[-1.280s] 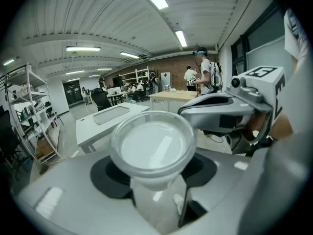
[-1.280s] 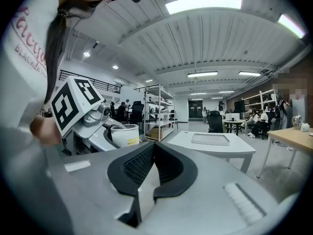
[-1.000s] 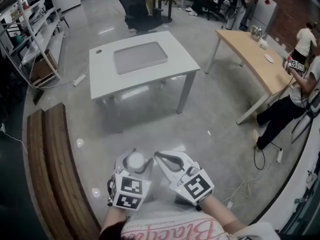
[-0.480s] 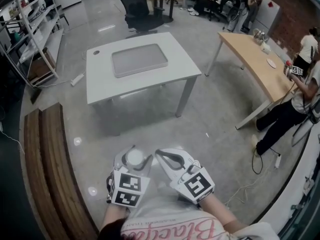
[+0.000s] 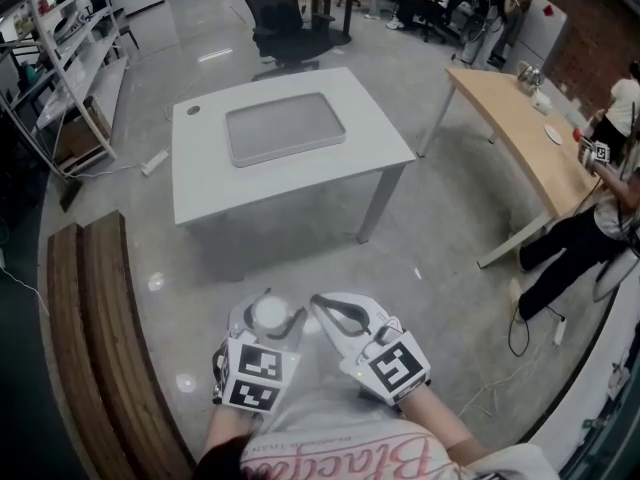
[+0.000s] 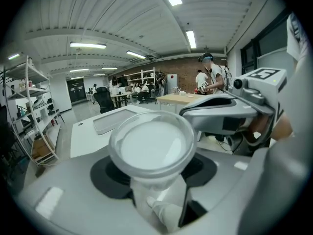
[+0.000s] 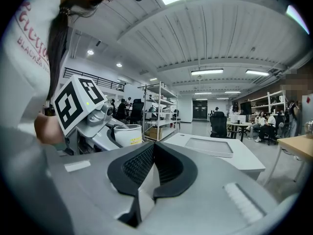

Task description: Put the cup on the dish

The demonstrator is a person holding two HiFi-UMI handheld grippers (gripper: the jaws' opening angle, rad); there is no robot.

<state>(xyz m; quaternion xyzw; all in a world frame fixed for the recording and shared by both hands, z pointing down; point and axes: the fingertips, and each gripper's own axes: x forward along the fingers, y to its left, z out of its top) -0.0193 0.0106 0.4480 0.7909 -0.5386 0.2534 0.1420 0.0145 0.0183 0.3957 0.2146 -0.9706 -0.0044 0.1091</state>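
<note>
A white cup (image 5: 270, 315) sits between the jaws of my left gripper (image 5: 268, 303), which is shut on it just in front of my body. In the left gripper view the cup's (image 6: 151, 146) round top faces the camera. My right gripper (image 5: 322, 308) hangs beside it with its dark pads (image 7: 139, 165) pressed together and nothing between them. It also sees the cup (image 7: 126, 133) at its left. A grey rectangular tray (image 5: 285, 127) lies on the white table (image 5: 200, 183) ahead, well apart from both grippers.
A wooden bench (image 5: 100, 338) runs along my left. Metal shelving (image 5: 50, 58) stands at the far left. A black office chair (image 5: 285, 18) is behind the white table. At the right stand a long wooden table (image 5: 520, 118) and a person (image 5: 590, 218).
Both grippers keep the same pose, with the cup still in the left one. The white table and tray have shifted slightly lower and to the right in the head view.
</note>
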